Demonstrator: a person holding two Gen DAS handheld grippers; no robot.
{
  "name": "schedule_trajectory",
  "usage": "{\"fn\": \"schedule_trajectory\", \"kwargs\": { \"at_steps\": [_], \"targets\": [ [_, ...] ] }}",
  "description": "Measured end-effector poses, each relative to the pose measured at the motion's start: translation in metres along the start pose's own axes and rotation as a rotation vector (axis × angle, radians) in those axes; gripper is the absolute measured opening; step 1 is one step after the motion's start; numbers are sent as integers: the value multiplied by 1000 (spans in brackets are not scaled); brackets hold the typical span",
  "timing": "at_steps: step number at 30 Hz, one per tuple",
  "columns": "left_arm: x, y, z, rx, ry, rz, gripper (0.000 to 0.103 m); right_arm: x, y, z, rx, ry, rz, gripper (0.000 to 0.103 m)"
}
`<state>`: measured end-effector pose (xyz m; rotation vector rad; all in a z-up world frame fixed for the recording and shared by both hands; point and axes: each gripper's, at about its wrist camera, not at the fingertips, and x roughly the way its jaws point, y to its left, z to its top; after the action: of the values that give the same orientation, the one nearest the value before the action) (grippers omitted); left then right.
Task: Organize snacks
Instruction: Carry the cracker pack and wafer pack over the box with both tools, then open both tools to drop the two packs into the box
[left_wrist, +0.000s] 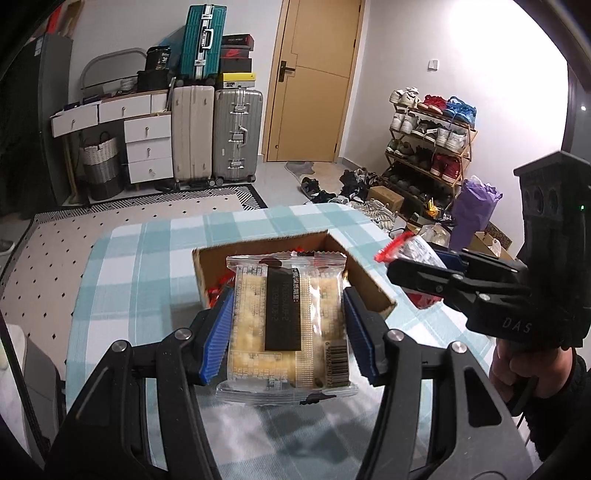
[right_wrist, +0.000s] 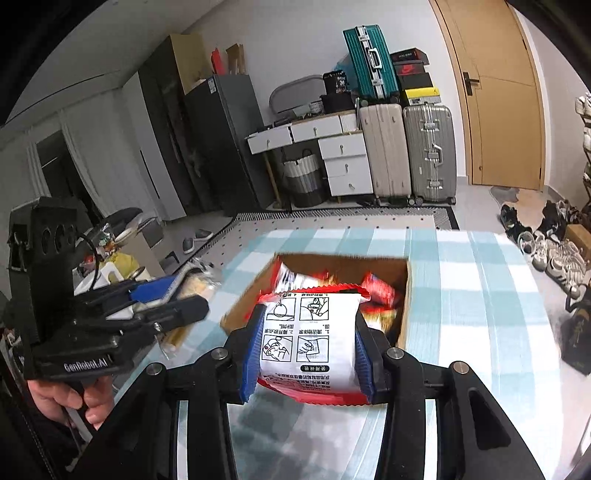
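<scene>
Both tools are gripping packets above the desk (left_wrist: 122, 258). Cardboard box (left_wrist: 365, 280) is lying just ahead of the left tool (left_wrist: 288, 332), clamping the cracker packet (left_wrist: 288, 317), long axis pointing boxward. Right tool (right_wrist: 306, 354) is pinching the red-edged packet (right_wrist: 310, 332), equally near the box.

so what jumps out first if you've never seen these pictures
Each gripper holds a snack above the open cardboard box on the checked tablecloth: the left gripper a clear cracker pack, the right gripper a red-and-white packet. Stacked suitcases line the far wall.
</scene>
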<state>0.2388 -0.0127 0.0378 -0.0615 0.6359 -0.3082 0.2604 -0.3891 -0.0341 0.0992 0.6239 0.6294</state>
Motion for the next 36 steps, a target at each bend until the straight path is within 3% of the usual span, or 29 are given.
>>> {"fn": "schedule_trajectory", "kwargs": {
  "at_steps": [15, 29, 31, 33, 35, 36],
  "targets": [
    [51, 0, 62, 8, 28, -10, 54, 33, -21, 59, 12, -5, -16, 43],
    [120, 23, 64, -26, 129, -29, 55, 88, -53, 51, 43, 83, -11, 44],
    [127, 28, 63, -34, 143, -38, 56, 95, -56, 49, 48, 86, -24, 53],
    [130, 34, 62, -48, 152, -37, 65, 100, -63, 47, 70, 105, -10, 59],
    [130, 39, 61, -57, 142, -24, 80, 99, -70, 45, 97, 93, 2, 71],
    [129, 41, 61, -58, 133, -19, 80, 96, -72, 45, 104, 81, 13, 71]
  ]
}}
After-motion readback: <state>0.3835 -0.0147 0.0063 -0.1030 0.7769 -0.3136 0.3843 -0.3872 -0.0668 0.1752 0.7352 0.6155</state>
